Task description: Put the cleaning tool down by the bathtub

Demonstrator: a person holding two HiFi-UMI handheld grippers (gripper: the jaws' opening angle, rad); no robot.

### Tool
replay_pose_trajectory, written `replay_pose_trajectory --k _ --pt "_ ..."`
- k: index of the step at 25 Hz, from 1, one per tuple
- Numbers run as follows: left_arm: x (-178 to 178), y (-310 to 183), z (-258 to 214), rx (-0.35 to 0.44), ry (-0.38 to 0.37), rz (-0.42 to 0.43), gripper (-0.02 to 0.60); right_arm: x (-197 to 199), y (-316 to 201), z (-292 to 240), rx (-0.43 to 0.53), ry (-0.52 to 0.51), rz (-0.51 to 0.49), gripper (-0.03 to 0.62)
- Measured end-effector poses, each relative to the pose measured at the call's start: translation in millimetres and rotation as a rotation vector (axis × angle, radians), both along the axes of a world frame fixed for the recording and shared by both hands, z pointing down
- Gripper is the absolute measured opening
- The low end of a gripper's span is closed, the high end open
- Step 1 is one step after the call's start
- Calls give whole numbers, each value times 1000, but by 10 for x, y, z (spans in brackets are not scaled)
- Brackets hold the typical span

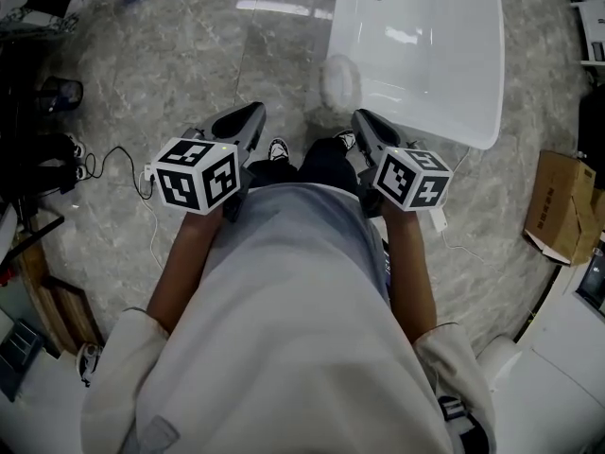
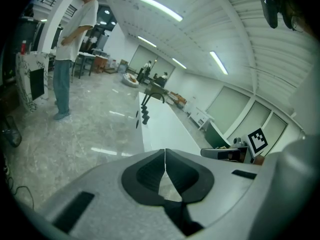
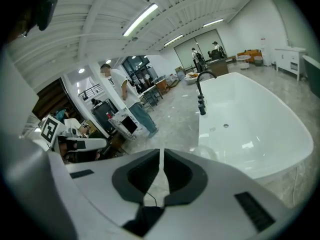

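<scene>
Cleaning tool (image 1: 337, 81) is that pale, fuzzy, roundish puff right up against the outer wall of the bathtub (image 1: 416, 26), over on the tub's left side in the head view. It's honestly just a soft blur, so I can't tell whether it has a handle or whether it's actually sitting on the floor (image 1: 189, 74). The tub is glossy white with a smooth rounded end and a small drain dot, and its far end is cut off by the top of the frame. A dark gooseneck faucet (image 3: 201, 91) stands on its rim in the right gripper view.

The right gripper (image 1: 364, 121) points at the tub just below the tool, not touching it. Its black ribbed fingers (image 3: 142, 176) are clenched down to a thin slit with nothing in them. The left gripper (image 1: 253, 112) is off to the side over bare floor. Its fingers (image 2: 147, 174) are clenched too, tips meeting, also empty.

The floor is polished grey marble-look tile with light streaks reflected in it. A thin white cable (image 1: 153, 218) trails across it on the left, and a cardboard box (image 1: 562, 206) sits on the right, partly cropped. A person in a white tee and jeans (image 2: 70, 49) stands further back.
</scene>
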State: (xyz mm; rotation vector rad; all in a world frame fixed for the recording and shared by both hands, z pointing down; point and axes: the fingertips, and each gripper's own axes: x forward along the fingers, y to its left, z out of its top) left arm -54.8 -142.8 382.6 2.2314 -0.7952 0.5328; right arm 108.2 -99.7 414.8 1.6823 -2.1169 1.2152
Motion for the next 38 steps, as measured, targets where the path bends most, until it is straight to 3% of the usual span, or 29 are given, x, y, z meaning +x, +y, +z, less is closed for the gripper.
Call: replay_pose_trajectory --k 5,24,38 --pt "39 -17 -45 13 12 6 9 17 50 -118 19 59 -27 26" --pt "143 69 -82 18 5 52 9 -36 150 -280 54 94 -170 11" --pt "157 220 -6 -5 -26 85 9 -42 298 -130 -20 106 -167 12"
